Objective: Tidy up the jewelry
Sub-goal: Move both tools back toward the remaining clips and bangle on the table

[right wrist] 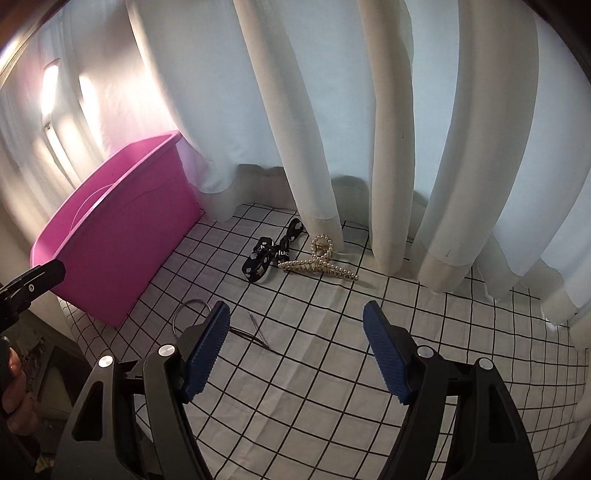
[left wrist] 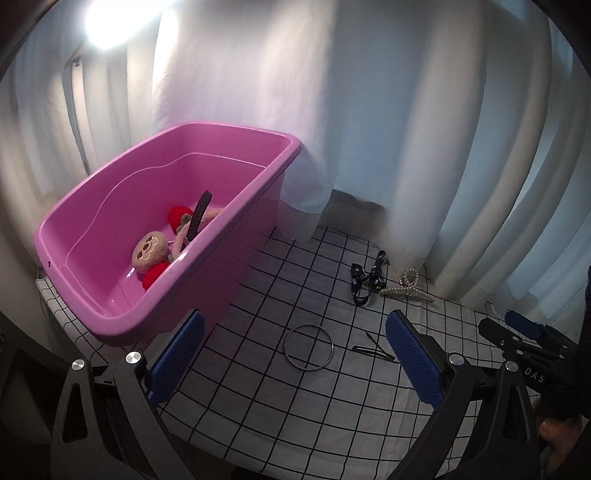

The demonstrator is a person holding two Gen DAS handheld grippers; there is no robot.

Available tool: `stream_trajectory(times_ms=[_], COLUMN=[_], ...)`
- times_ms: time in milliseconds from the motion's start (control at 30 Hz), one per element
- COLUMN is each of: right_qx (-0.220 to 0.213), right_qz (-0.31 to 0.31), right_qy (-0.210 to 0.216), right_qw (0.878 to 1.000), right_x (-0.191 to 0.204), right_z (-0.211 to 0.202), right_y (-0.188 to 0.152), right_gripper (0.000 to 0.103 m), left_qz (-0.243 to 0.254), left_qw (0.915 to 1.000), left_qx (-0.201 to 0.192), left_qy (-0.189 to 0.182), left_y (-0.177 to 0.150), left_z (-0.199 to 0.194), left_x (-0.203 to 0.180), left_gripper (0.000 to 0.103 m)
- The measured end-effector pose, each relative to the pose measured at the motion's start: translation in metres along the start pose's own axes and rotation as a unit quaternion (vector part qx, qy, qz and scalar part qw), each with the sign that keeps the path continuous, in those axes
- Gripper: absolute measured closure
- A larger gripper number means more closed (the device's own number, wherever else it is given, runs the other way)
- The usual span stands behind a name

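A pink tub stands at the left on a checked cloth. Inside it lie a plush toy with red parts and a dark strap. On the cloth lie a thin metal bangle, dark hairpins, a black printed strap and a pearl hair claw. My left gripper hangs open above the bangle, holding nothing. My right gripper is open and empty, nearer than the claw; it also shows at the right edge of the left wrist view.
White curtains hang right behind the cloth and touch its far edge. A bright lamp glares at the upper left. A hand holds the left gripper's handle at the far left.
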State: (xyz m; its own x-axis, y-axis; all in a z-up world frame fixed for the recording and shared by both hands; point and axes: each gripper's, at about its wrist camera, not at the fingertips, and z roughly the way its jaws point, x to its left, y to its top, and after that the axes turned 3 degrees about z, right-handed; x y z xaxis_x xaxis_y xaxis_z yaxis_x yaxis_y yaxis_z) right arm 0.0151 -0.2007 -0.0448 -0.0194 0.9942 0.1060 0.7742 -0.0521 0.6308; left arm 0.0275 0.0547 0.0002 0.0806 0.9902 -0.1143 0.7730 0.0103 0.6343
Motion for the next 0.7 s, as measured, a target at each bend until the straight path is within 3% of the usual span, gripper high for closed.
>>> stream_trajectory(times_ms=[300, 700], right_qx=[0.025, 0.047], right_qz=[-0.030, -0.096], right_qy=[0.030, 0.046], right_qw=[0.999, 0.993], right_x=[-0.026, -0.041], right_z=[0.046, 0.118], right_y=[-0.003, 0.007], right_gripper=[0.032, 0.032], left_qz=[-0.012, -0.042], left_qw=[0.9988, 0.9949], left_qx=[0.041, 0.066], left_qy=[0.023, 0.063], left_y=[-0.049, -0.078], left_z=[0.041, 0.121], left_x=[-0.023, -0.026], left_gripper=[0.006, 0.006])
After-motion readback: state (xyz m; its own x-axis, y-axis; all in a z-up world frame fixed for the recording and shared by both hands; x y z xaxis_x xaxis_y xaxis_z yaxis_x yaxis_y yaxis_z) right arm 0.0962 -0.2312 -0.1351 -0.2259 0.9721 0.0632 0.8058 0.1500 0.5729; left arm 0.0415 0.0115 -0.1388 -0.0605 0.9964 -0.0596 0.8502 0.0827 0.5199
